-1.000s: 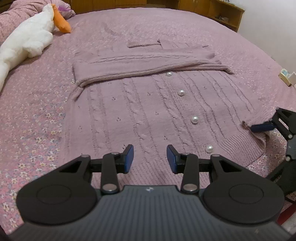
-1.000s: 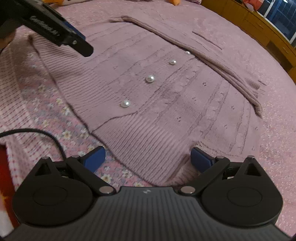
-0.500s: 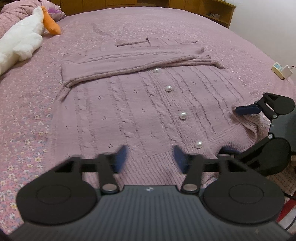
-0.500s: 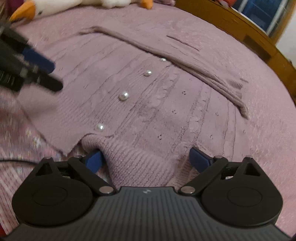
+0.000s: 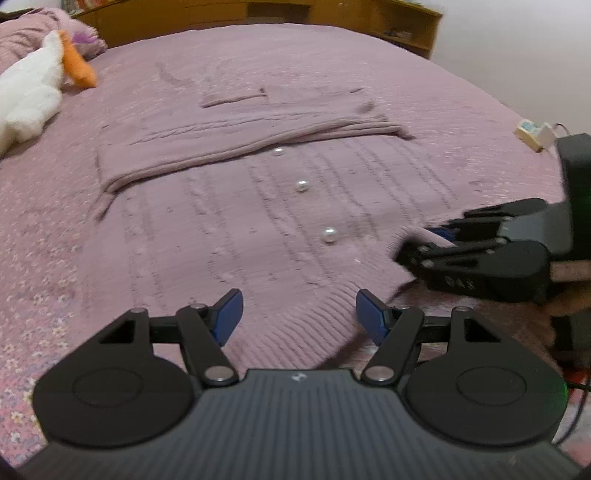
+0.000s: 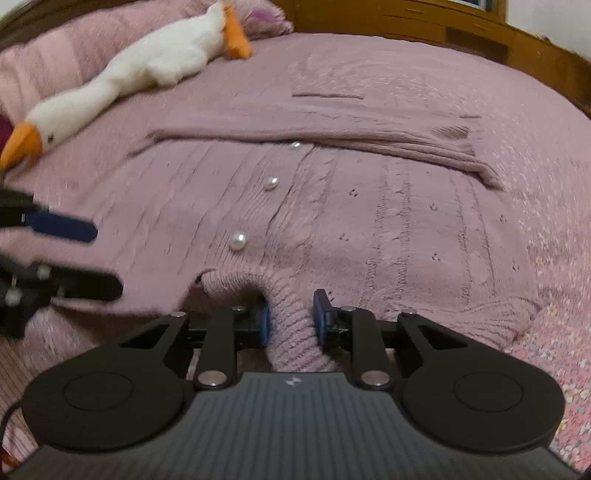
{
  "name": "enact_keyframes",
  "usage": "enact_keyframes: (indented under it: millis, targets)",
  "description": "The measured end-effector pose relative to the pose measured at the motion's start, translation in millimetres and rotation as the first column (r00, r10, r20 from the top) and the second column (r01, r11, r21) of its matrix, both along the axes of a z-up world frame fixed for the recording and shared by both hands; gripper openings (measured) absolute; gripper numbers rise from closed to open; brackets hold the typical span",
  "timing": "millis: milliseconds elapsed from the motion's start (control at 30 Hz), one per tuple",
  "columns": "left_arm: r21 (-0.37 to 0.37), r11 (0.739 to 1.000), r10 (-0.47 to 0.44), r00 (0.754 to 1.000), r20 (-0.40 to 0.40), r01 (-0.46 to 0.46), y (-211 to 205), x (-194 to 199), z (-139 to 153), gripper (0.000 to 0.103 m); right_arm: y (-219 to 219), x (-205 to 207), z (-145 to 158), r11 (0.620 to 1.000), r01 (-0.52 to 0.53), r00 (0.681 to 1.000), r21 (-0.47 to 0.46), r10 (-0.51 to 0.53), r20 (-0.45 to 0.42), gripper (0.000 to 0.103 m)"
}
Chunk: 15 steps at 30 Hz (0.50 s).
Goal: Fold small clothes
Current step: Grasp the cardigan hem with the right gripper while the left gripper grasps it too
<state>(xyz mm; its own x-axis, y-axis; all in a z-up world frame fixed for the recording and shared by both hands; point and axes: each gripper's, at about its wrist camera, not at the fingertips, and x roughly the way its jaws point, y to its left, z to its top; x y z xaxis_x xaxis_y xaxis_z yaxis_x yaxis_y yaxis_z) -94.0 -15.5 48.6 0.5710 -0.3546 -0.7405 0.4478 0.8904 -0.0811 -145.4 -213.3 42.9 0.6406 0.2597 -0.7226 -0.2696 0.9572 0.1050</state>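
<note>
Cardigan (image 6: pixel 369 229) lies flat, hem in right gripper (image 6: pixel 291 323).

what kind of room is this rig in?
Most likely a bedroom: the cardigan lies on a bed with a pink floral bedspread, a plush goose rests near the pillow end, and wooden shelving lines the wall behind.
</note>
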Motion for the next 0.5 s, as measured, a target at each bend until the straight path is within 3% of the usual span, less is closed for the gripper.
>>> enact_keyframes:
  millis: [133, 333, 400, 500]
  targets:
    - [0.021, 0.997, -0.072, 0.997, -0.012, 0.072, -10, -4, -2, 0.069, -9, 3, 0, 0.997, 0.042, 0.999, 0.058, -0.042, 0.002, 0.023]
    - [0.200, 0.961, -0.190, 0.981, -0.024, 0.191, -34, -15, -18, 0.069, -11, 0, 5, 0.994, 0.070, 0.996, 0.089, -0.076, 0.056, 0.023]
    - [0.245, 0.951, -0.188, 0.982, -0.020, 0.187, -37, -14, -23, 0.069, -11, -1, 6, 0.994, 0.073, 0.994, 0.084, -0.079, 0.072, 0.023]
    - [0.300, 0.947, -0.110, 0.993, -0.035, 0.116, -34, -1, -32, 0.069, -9, -3, 8, 0.996, 0.063, 0.994, 0.069, -0.068, 0.081, 0.023]
